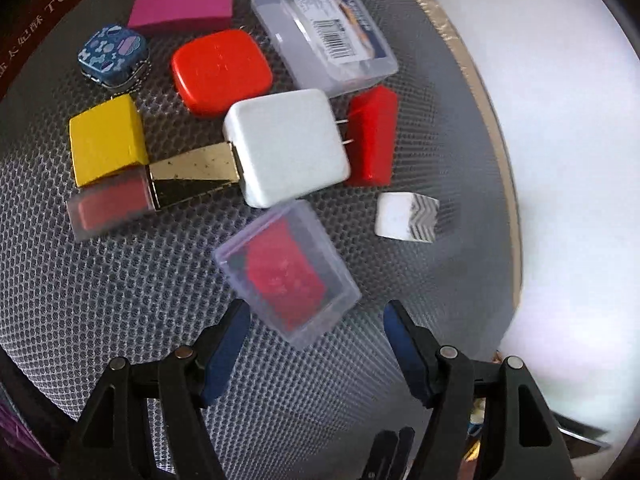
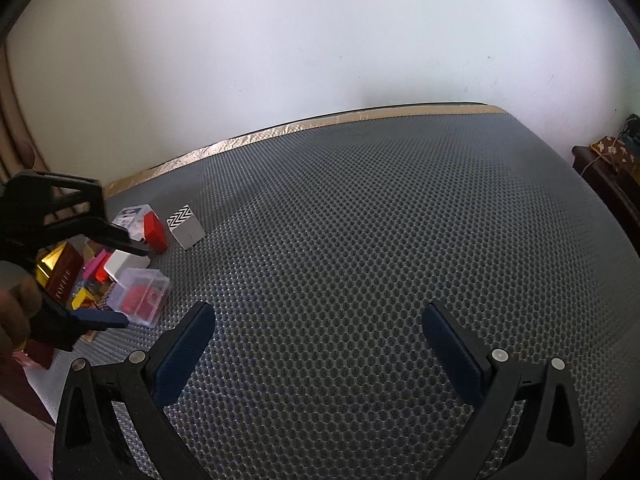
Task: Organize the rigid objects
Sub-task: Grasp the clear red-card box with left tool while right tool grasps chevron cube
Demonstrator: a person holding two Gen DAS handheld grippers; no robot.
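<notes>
Left wrist view: both tongs [image 1: 316, 316] [image 2: 318, 322] agape and empty, clear case [image 1: 286, 272] contents perhaps red, blurred.

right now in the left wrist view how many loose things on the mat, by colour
red: 2, rounded case, block
clear plastic boxes: 3
white: 2
yellow: 1
magenta: 1
blue patterned: 1
gold: 1
total: 11

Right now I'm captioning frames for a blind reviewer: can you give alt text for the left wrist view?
The open left gripper hovers over a clear plastic box holding something red on a grey mesh mat. Beyond lie a white charger, a red rounded case, a yellow block and a zigzag-patterned cube.
</notes>
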